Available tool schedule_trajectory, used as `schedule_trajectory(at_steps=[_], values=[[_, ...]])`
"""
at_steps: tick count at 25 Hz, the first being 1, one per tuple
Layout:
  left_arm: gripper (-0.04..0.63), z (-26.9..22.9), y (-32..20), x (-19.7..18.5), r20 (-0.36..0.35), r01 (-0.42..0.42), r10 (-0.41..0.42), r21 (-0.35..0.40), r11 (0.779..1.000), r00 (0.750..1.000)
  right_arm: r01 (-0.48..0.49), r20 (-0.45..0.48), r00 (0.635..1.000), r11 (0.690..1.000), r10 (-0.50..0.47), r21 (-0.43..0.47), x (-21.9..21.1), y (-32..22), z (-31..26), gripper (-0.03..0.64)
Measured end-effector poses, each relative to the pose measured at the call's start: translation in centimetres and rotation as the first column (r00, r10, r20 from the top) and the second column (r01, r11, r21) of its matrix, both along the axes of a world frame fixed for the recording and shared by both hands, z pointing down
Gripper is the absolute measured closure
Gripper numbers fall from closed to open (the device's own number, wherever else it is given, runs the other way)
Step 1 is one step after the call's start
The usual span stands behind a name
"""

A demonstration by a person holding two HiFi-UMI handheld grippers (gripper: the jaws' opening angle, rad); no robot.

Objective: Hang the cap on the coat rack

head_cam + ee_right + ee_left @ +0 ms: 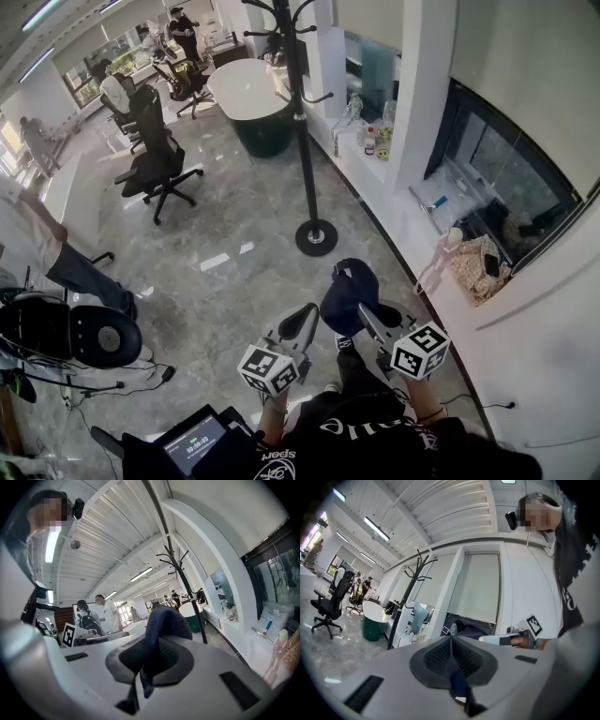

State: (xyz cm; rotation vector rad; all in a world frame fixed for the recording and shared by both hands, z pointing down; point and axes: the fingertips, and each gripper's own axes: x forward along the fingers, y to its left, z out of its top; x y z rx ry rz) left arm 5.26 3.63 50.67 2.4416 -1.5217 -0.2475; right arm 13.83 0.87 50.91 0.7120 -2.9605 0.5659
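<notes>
While the navy cap (pixel 349 292) hangs low in front of the person, well apart from the black coat rack (pixel 305 122), the task appears to stand at its carrying stage: the cap is taken up, but no part of the hanging is done. The left gripper (pixel 452 660) has its jaws pressed together on a strip of the cap's dark fabric, which runs down between the pads. The right gripper (pixel 149 665) is likewise closed, pinching another edge of the cap, whose crown bulges above its jaws. The rack's curved hooks (pixel 419 566) appear bare. What is left, by this reading, is to bring the cap across to the rack, raise it to hook height, settle it over a hook and let go with both grippers. The floor (pixel 244 206) is polished grey marble-pattern tile that mirrors the lights. The rack's round base (pixel 316 237) rests on it just beside a white window ledge (pixel 405 223), which carries small bottles (pixel 370 141) and, nearer the person, a woven bag (pixel 478 267). Beyond stand a white oval table (pixel 246 84) on a dark green base and black office chairs (pixel 155 159), with several people farther back. Strip lights (pixel 51 545) run along a white ribbed ceiling.
</notes>
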Motion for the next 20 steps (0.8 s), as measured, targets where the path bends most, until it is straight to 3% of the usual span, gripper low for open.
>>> schedule_trajectory(at_steps=[9, 20], values=[[0.591, -0.3, -8.7, -3.6, 0.005, 0.024, -0.024, 0.006, 1.000, 1.000, 0.019, 0.009, 1.000, 1.000, -0.019, 0.002, -3.1, -10.0, 0.0, 0.584], [0.590, -4.1, -22.8, -6.4, 0.046, 0.016, -0.019, 0.080, 0.997, 0.999, 0.041, 0.054, 0.998, 0.997, -0.044, 0.067, -6.4, -24.7, -4.0, 0.584]])
